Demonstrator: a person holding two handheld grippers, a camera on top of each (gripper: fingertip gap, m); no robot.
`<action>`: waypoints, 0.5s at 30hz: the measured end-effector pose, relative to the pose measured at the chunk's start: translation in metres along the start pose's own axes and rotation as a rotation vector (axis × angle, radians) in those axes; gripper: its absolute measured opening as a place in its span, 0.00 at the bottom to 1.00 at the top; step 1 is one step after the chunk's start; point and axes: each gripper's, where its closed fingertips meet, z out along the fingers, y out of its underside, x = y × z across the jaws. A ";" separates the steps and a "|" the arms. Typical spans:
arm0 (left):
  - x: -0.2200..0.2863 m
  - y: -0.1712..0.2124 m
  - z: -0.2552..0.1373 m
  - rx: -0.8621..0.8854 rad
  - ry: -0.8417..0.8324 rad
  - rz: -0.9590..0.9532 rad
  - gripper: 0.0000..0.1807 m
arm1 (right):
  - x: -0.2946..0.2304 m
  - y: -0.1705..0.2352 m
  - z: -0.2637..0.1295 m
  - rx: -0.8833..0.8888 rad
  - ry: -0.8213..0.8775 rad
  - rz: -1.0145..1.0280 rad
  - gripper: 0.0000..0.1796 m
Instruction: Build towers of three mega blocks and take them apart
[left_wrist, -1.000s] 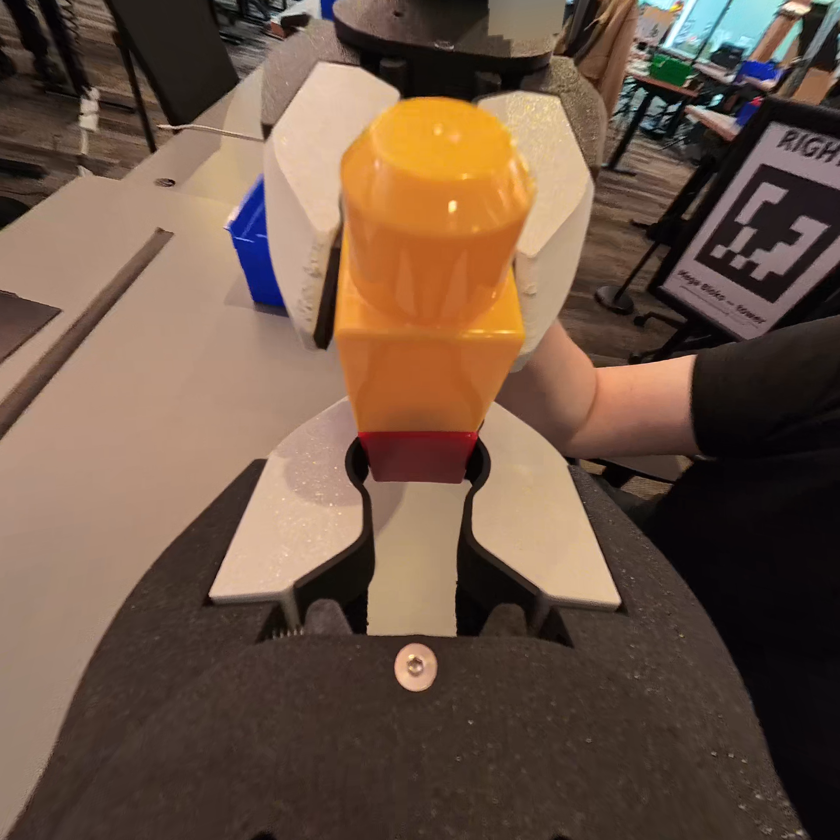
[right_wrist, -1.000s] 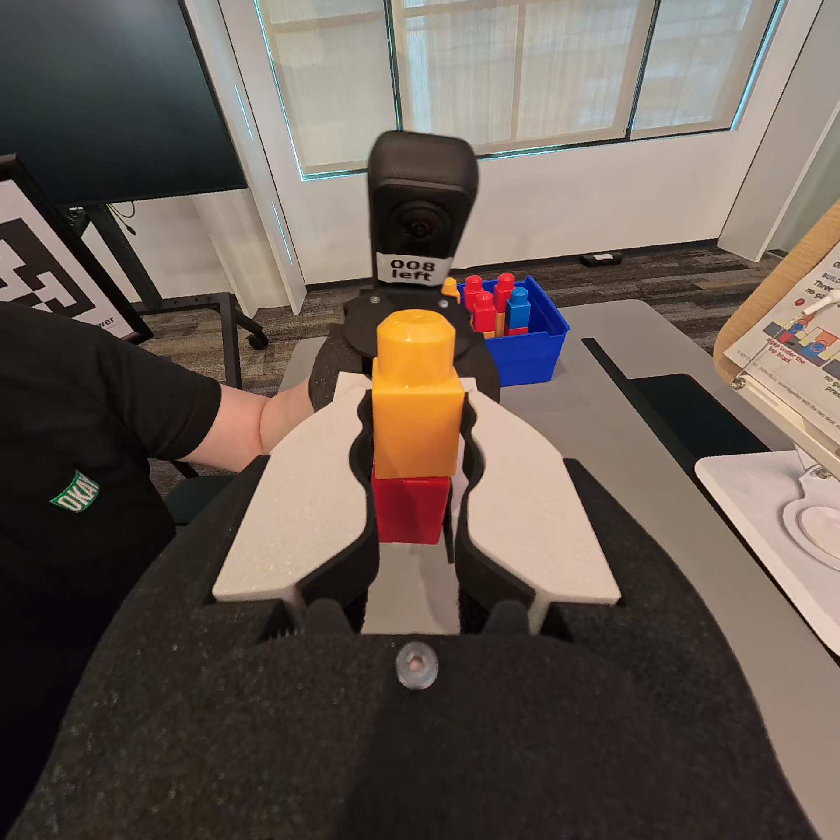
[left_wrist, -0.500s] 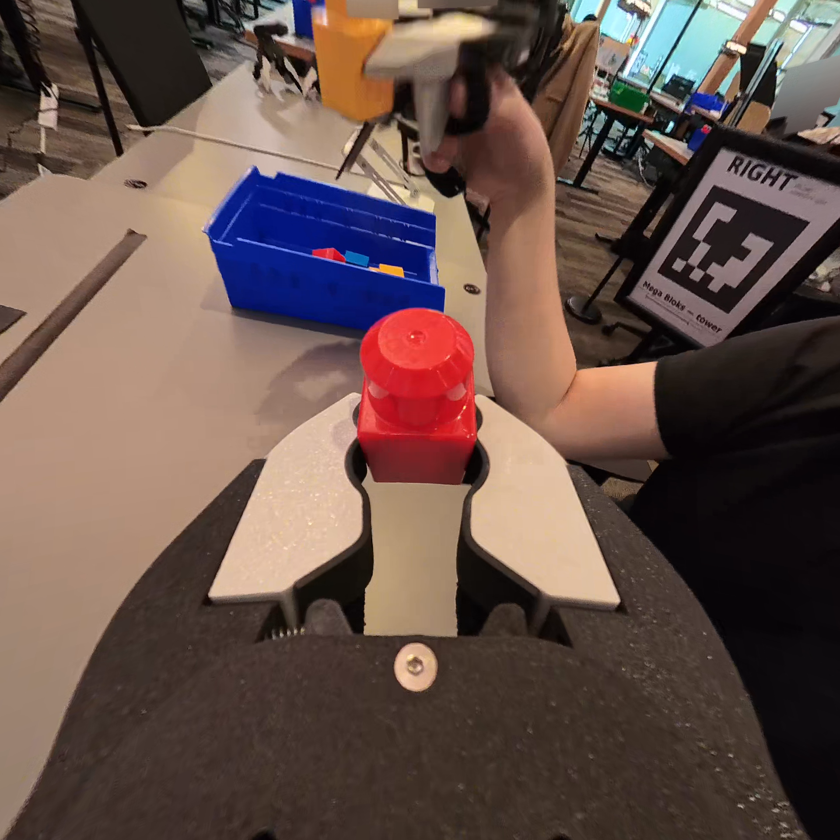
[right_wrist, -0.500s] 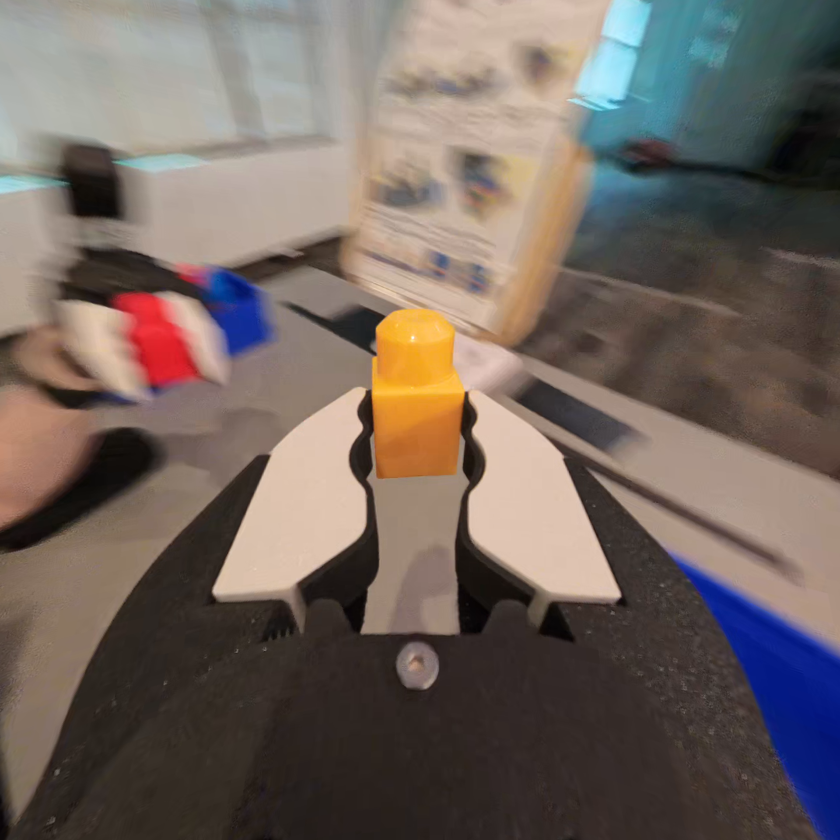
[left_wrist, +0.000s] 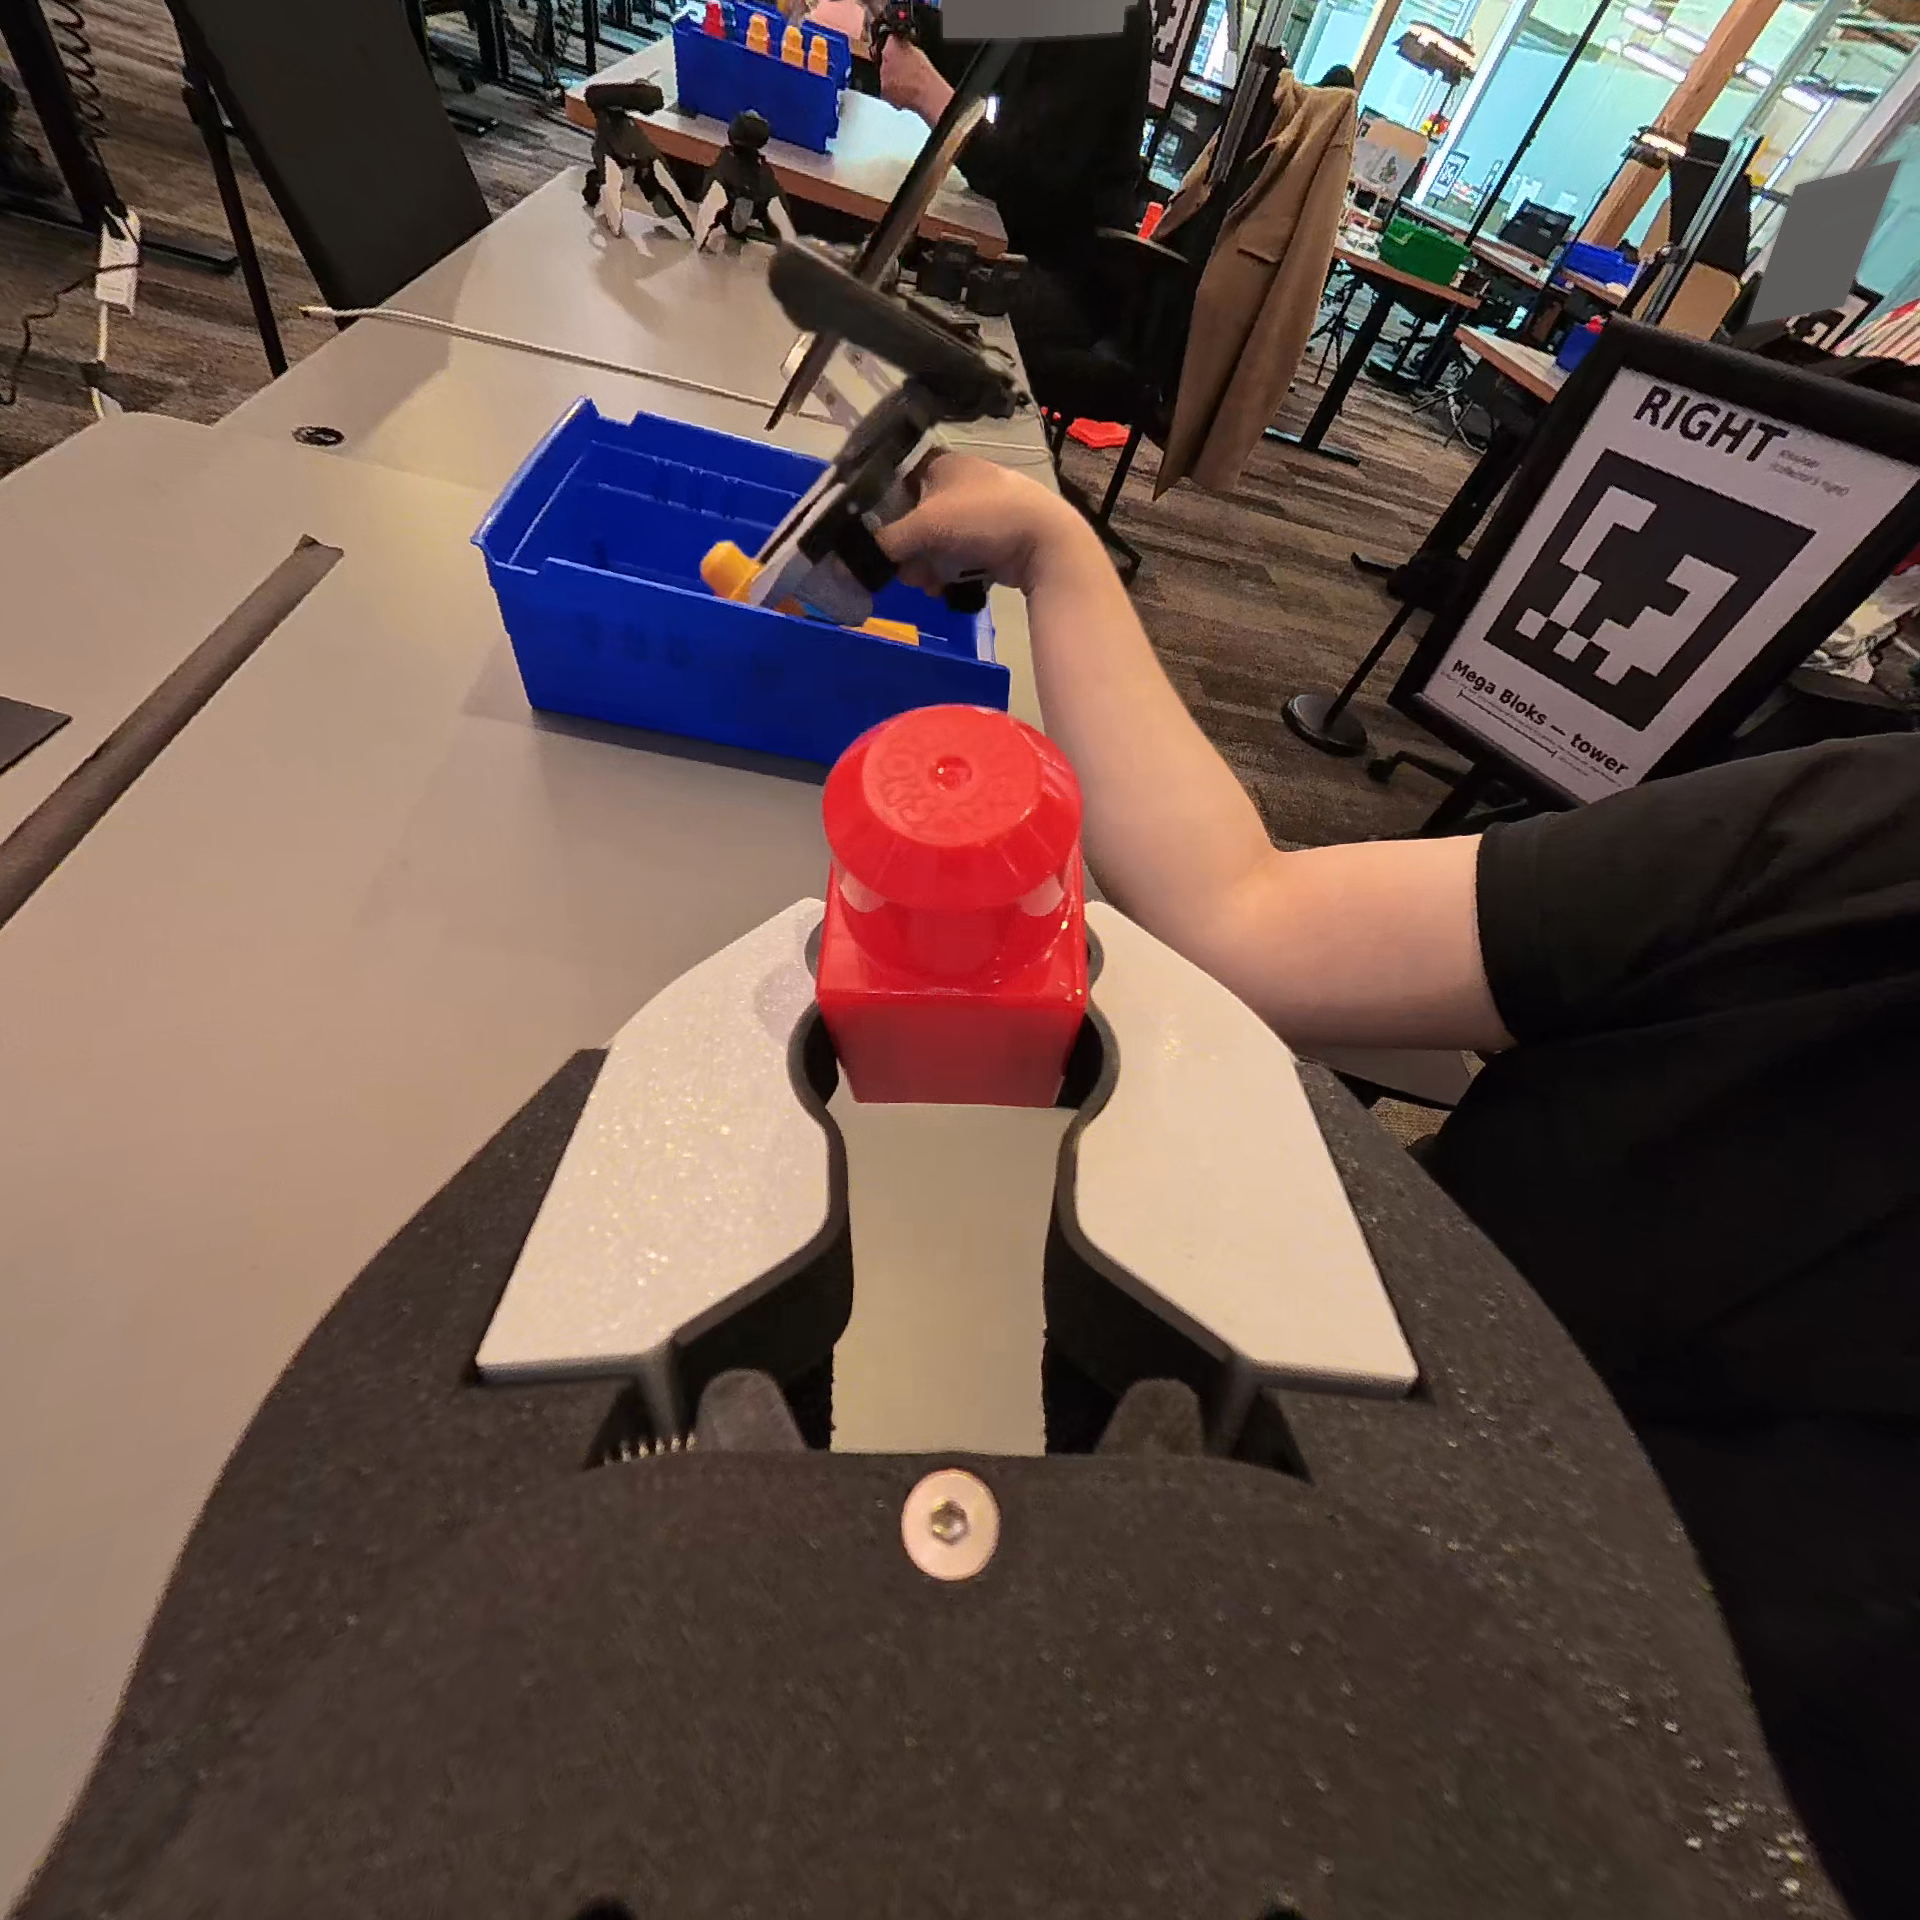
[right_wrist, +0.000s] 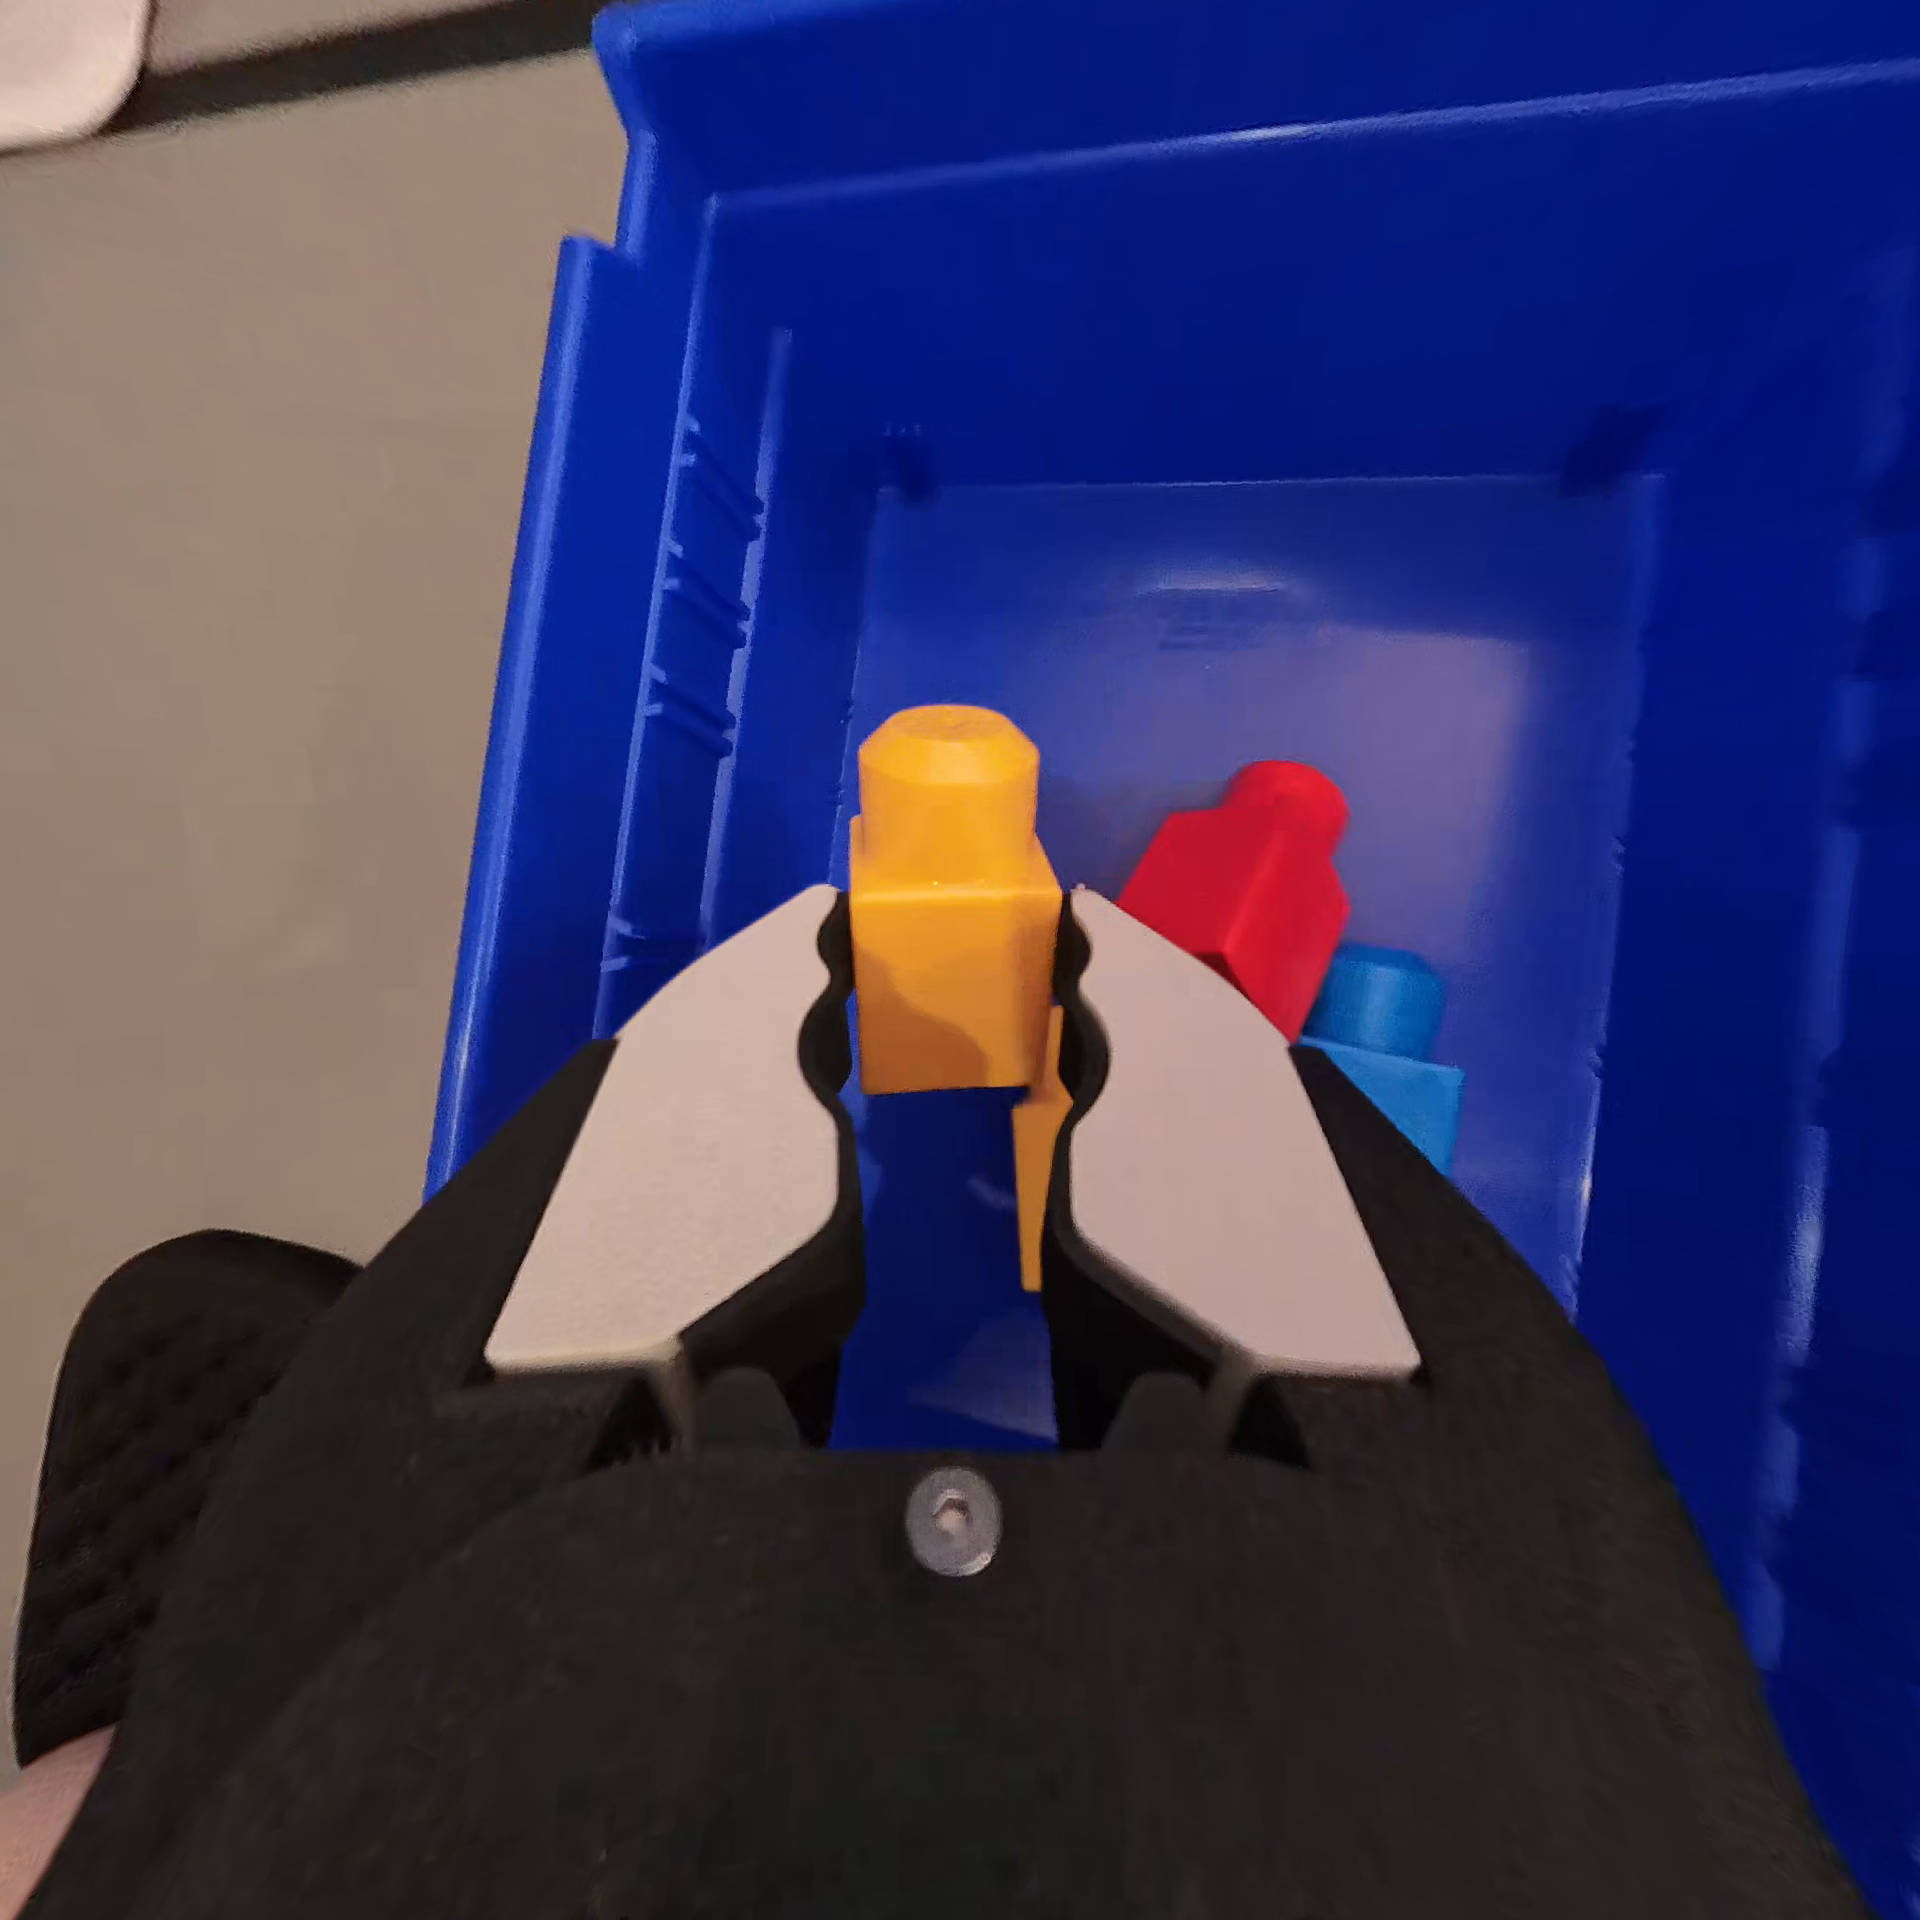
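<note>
The left gripper (left_wrist: 951, 997) clamps a red block (left_wrist: 951, 925) upright, while the right gripper (right_wrist: 956, 971), angled downward, pinches an orange block (right_wrist: 951, 925).

So the bin (left_wrist: 665, 649) sits on the bench (left_wrist: 312, 935), out ahead of the left gripper (left_wrist: 951, 997). Right gripper (right_wrist: 956, 977) is down inside the bin, with two loose blocks (right_wrist: 1247, 894) lying on the bin floor just to its right.

Bright, even indoor light, wide-angle bending at edges, slight motion blur in right wrist view
</note>
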 end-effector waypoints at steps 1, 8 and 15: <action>0.000 0.001 0.001 -0.005 0.001 -0.001 0.22 | -0.002 0.001 0.006 -0.027 -0.004 -0.002 0.20; -0.001 0.001 0.000 -0.005 -0.003 -0.002 0.22 | 0.001 0.005 0.008 -0.039 -0.011 0.058 0.22; -0.008 -0.003 -0.007 0.021 -0.045 -0.002 0.22 | -0.051 -0.065 -0.083 0.344 0.027 -0.095 0.28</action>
